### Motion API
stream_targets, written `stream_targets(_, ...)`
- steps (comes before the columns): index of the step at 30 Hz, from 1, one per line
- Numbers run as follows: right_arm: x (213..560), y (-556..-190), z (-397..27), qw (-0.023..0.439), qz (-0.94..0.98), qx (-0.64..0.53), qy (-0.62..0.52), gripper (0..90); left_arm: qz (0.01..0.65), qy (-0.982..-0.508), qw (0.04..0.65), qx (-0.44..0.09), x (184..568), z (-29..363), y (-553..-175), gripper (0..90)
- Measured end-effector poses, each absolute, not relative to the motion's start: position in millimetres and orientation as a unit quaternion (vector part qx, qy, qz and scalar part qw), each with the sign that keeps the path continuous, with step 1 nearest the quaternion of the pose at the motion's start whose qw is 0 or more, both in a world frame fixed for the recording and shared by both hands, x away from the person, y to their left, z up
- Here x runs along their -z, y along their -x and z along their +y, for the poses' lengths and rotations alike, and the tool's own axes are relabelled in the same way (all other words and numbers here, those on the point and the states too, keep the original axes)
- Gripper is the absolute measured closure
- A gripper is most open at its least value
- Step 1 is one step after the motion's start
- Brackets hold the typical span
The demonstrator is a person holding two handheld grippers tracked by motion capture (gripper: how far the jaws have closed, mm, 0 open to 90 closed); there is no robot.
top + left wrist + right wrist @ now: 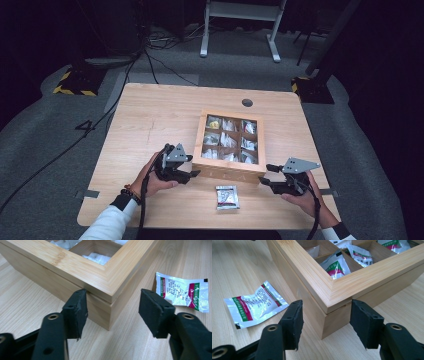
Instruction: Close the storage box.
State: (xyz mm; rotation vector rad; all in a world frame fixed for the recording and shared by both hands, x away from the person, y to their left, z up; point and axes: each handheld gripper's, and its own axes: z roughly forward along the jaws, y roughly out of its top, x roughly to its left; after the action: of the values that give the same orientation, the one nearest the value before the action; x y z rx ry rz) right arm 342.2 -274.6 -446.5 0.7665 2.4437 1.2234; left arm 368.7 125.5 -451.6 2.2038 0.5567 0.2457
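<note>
So I'm looking at a bamboo tea box [229, 170] sitting flat near the middle of my table, turned slightly askew. Its lid is a wood frame with a clear window, closed down on the base with a thin seam showing at both front corners. Inside it's split into nine compartments holding white sachets with red and green print. One loose sachet [227, 197] of the same kind lies flat on the tabletop just in front of the box, a bit crinkled, not touching it.
</note>
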Motion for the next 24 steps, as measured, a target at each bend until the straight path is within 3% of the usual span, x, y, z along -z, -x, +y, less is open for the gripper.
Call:
stream_targets(14, 442, -346, -278, 0.153, 0.853, -0.422, -0.267, 31.9, 0.258, -0.876, 0.388, -0.123, 458, 155, -362, 21.6)
stream_targets(24, 434, -351, -288, 0.171, 0.851, -0.414, -0.275, 26.2, 0.267, -0.884, 0.355, -0.149, 475, 175, -357, 17.5)
